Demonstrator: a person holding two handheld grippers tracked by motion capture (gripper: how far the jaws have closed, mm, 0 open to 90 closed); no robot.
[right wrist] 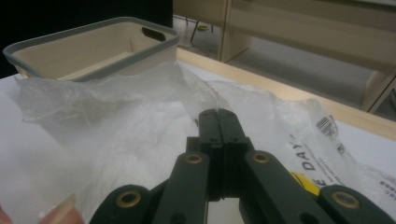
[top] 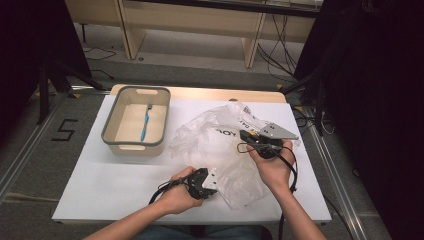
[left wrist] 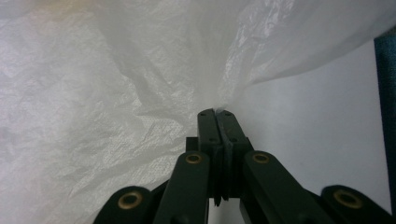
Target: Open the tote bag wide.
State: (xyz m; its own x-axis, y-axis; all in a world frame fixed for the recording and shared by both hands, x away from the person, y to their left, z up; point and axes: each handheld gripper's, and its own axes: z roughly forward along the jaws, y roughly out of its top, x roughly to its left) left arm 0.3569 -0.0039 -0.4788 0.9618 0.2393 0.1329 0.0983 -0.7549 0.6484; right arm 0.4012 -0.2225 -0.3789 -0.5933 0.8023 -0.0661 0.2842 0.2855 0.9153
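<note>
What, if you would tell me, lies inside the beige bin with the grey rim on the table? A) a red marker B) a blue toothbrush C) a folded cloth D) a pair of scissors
B: in the high view a blue toothbrush lies on the floor of the bin.

Both forearms come in from the bottom of the high view, each hand wrapped around a gripper body. The left gripper (top: 212,181) sits low and near the person, pointing right, its black jaws pressed together at the tips as its own view shows (left wrist: 216,113). The right gripper (top: 243,135) is held farther forward and higher, pointing left, jaws likewise closed tight (right wrist: 218,113)
</note>
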